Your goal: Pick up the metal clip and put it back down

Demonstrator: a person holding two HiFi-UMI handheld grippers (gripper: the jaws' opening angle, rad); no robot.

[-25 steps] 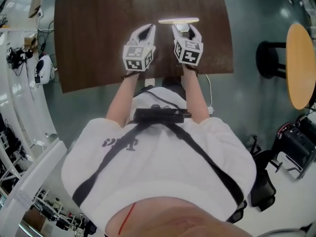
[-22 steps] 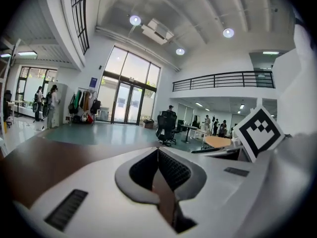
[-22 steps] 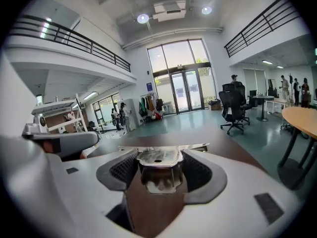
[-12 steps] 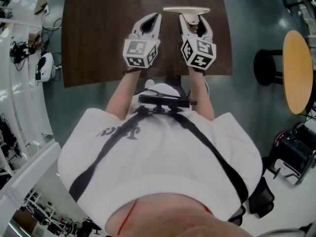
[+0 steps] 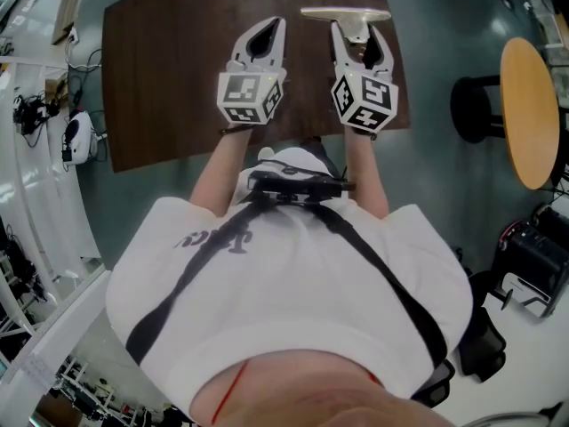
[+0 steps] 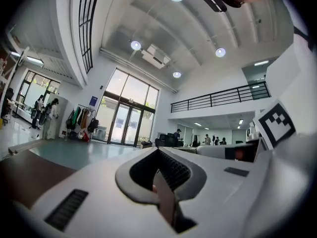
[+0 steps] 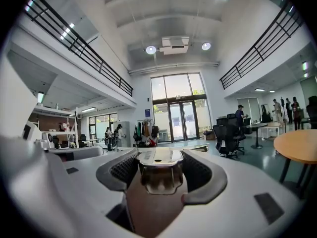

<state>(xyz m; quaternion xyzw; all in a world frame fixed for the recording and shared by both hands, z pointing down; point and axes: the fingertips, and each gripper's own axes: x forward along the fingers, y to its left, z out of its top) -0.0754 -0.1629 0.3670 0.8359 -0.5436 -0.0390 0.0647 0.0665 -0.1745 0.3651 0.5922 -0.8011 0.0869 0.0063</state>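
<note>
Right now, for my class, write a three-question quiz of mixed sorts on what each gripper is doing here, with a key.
1. True or false: the left gripper holds the metal clip.
2. Which gripper's jaws are shut on the clip? A: the left. B: the right gripper.
3. Fill in: in the head view, both grippers show over a brown ____.
Key: 1 false; 2 B; 3 table.

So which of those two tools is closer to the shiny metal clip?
The right. The right tool is clamped on the metal clip, which sticks out past its tips. The left tool is shut and empty, off to the clip's left, not touching it.
</note>
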